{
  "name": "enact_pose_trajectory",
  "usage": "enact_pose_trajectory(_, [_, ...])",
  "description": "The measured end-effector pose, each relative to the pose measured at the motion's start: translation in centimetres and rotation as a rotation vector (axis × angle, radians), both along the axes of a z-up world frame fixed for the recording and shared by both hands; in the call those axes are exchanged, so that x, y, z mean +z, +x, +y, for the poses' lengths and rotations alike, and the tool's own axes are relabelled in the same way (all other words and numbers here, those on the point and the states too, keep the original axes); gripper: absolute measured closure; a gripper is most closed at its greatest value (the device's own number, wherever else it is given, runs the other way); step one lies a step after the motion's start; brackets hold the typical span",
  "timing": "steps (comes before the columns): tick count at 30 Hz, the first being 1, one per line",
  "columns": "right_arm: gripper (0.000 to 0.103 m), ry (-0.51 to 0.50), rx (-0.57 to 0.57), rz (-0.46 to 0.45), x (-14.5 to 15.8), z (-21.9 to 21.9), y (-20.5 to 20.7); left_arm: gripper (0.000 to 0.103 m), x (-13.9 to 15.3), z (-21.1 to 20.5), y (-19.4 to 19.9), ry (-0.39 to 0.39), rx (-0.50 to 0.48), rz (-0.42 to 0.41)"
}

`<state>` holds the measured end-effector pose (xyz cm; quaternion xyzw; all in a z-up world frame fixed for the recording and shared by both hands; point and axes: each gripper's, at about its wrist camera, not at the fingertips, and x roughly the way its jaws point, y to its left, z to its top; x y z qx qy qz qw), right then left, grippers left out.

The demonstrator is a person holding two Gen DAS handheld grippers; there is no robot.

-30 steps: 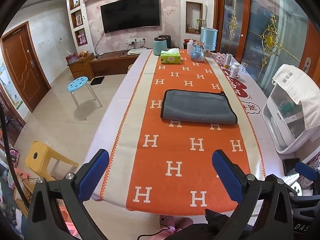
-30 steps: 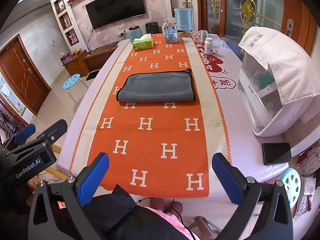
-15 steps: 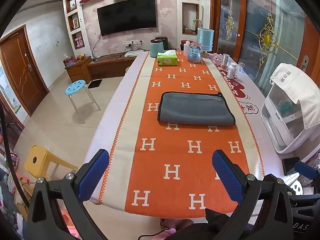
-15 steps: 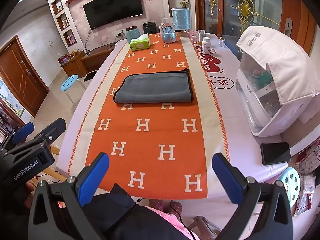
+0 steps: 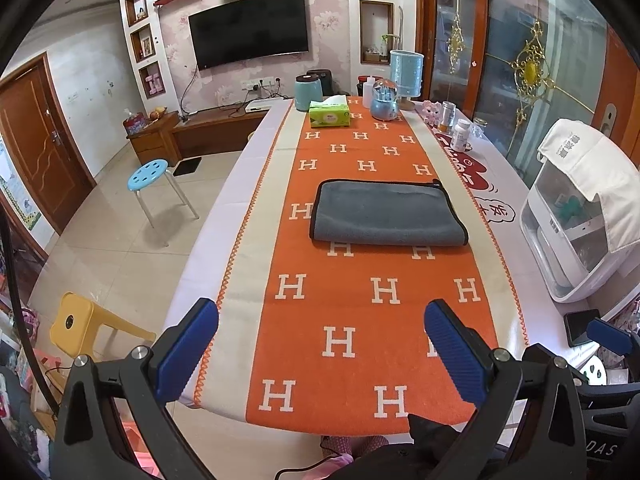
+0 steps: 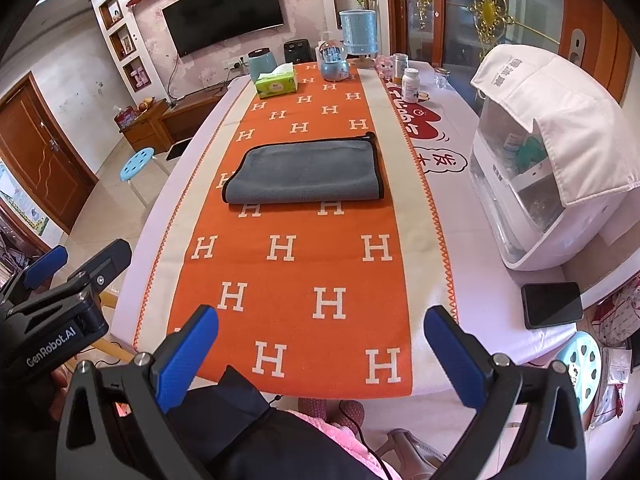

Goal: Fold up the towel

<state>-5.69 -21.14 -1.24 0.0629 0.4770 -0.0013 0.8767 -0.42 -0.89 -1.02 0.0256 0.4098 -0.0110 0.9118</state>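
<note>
A grey towel point(image 5: 386, 213) with black trim lies folded flat on the orange H-patterned runner point(image 5: 360, 320), in the middle of the long table; it also shows in the right wrist view point(image 6: 306, 173). My left gripper point(image 5: 320, 344) is open and empty, held back over the table's near edge, far from the towel. My right gripper point(image 6: 320, 344) is open and empty, also at the near edge. The left gripper's body shows at the left in the right wrist view point(image 6: 60, 304).
A white appliance with a cloth cover point(image 6: 548, 152) stands on the table's right side, with a black phone point(image 6: 552, 304) near it. A tissue box point(image 5: 329, 114), kettle, bottles and jars stand at the far end. Stools point(image 5: 154, 176) stand on the floor at left.
Both grippers have drawn back and risen a little from the table. The towel looks farther away and has not moved. Both grippers stay open.
</note>
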Motion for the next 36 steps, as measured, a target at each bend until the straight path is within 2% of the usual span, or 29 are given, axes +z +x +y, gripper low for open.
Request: enact_pose_trajectory(36, [0.000, 0.005, 0.004, 0.034, -1.1, 0.1, 0.6, 0.001, -0.6, 0.1, -0.1, 0.003, -0.001, 0.012])
